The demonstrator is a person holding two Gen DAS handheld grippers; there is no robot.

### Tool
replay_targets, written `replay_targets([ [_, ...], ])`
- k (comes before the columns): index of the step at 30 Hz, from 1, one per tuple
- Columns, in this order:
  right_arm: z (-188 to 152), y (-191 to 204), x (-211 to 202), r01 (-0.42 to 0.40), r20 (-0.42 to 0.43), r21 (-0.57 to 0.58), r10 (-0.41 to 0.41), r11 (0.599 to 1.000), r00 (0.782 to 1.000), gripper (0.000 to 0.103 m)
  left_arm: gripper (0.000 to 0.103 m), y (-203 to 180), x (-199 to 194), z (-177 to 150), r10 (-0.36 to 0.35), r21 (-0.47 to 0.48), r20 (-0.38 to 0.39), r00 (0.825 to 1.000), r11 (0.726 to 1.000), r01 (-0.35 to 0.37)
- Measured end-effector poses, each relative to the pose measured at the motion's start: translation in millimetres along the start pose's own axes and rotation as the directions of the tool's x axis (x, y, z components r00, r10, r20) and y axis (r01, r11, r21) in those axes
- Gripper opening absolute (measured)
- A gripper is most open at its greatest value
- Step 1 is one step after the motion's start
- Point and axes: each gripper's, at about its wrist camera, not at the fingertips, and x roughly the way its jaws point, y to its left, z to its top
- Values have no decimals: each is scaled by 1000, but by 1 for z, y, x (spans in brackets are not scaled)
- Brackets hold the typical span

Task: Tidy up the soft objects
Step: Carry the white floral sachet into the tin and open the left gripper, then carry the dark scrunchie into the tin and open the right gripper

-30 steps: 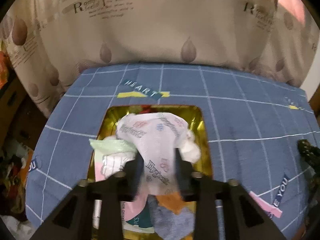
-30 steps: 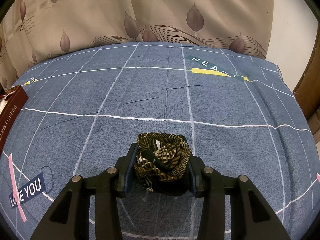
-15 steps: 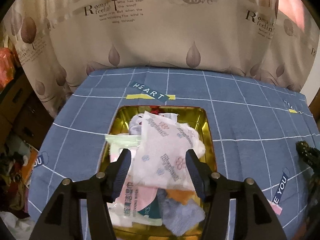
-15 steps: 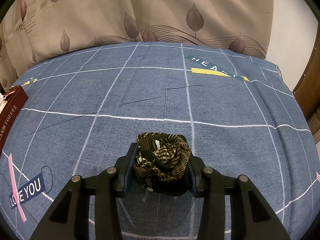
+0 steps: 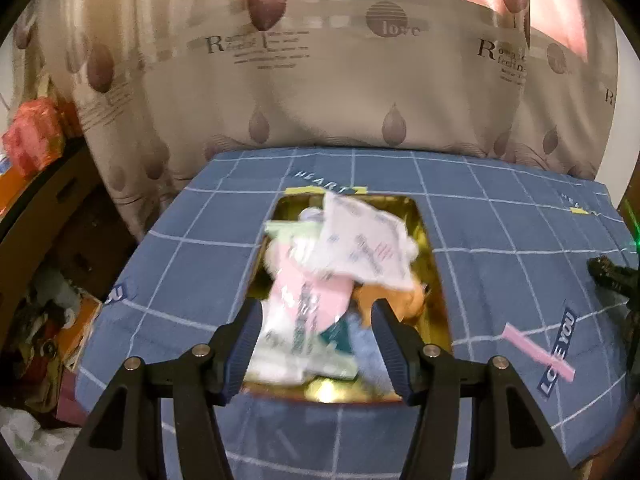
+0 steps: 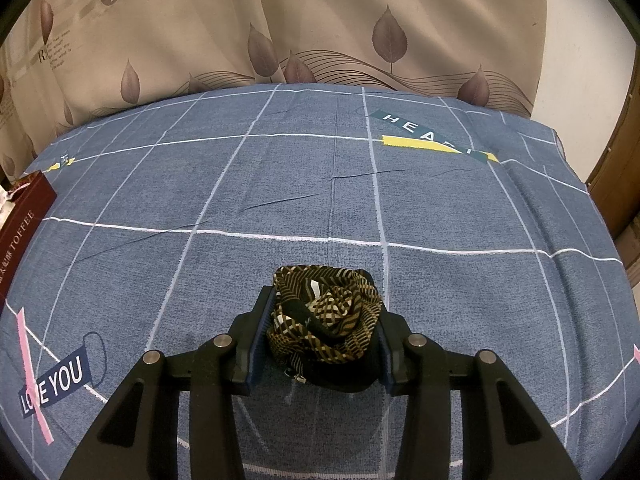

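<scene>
Over the gold tray (image 5: 424, 216) my left tongs (image 5: 316, 332) hung wide open, empty; packets (image 5: 360, 244) lay piled inside. Right tongs (image 6: 320, 328) pinched the scarf (image 6: 326, 320) on the surface, probably tray-bound next.

A home bedroom: checked blue bedsheet (image 6: 280, 200), leaf-print curtain (image 6: 320, 20), floor clutter (image 5: 44, 320).
</scene>
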Motion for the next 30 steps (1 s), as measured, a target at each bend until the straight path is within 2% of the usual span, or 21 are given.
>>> replay_targets([
  [5,1,-1,-1,-3,1,-3,3,1000,1000,37,58,11,-15,-28,64,-10,21,998,998,-64],
  [14,1,13,-10,23,21,1,-23,1000,1000,26,58,27,-25,-63,103,-82,42,994,992,-99],
  [24,5,66,-41,-57,63,-74,62,996,996,24,58,42,-26,-65,107,-119,50,993,988,-101],
  [30,15,117,-55,-134,73,-143,145,981,987,24,58,45,-24,-66,110,-131,35,993,986,-104],
])
